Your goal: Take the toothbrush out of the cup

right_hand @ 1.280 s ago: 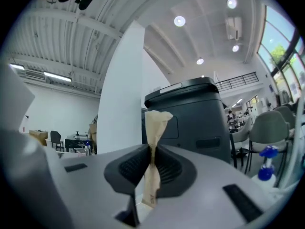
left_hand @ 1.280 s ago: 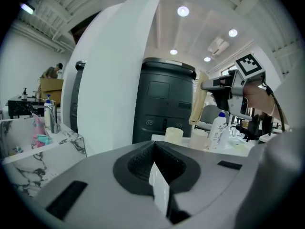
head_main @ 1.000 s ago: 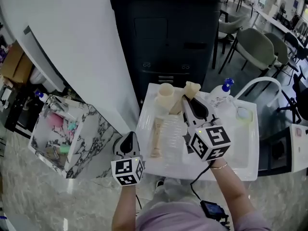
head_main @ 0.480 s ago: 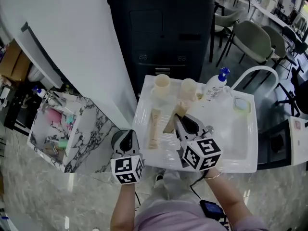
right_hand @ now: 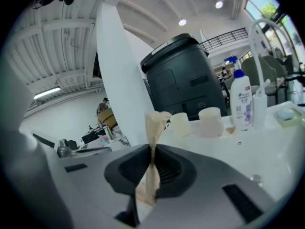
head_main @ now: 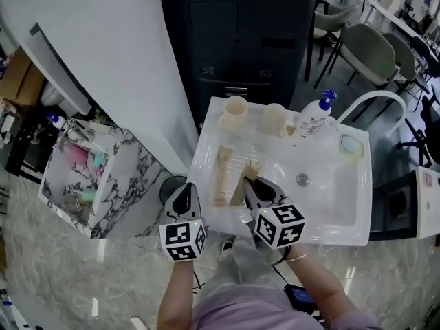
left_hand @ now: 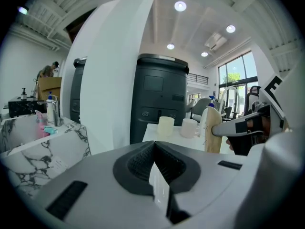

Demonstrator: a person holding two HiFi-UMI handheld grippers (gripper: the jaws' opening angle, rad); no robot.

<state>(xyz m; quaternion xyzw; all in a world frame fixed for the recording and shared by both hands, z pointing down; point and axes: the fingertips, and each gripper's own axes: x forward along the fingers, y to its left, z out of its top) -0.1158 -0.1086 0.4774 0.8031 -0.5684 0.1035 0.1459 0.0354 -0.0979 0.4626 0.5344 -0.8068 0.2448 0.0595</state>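
Observation:
My right gripper (head_main: 246,184) is shut on a beige paper-wrapped toothbrush (head_main: 240,186), held low over the front of the white sink counter (head_main: 344,218). The wrapper (right_hand: 153,128) stands upright between the jaws of that gripper (right_hand: 152,163). Two cream cups (head_main: 235,111) (head_main: 274,119) stand empty at the counter's back. A second wrapped toothbrush (head_main: 221,176) lies flat on the counter's left part. My left gripper (head_main: 184,196) is shut and empty, just off the counter's left front edge. From the left gripper (left_hand: 153,156) I see the held wrapper (left_hand: 213,136) at the right.
A white pump bottle (head_main: 315,115) stands beside the right cup, near the white faucet (head_main: 375,102). The basin's drain (head_main: 302,179) lies right of my right gripper. A dark bin (head_main: 237,33) stands behind the counter, and a marble-patterned box (head_main: 117,184) is at the left.
My right gripper has come down and back toward me with the wrapped toothbrush, from above the cups to the counter's front. The left gripper has hardly moved.

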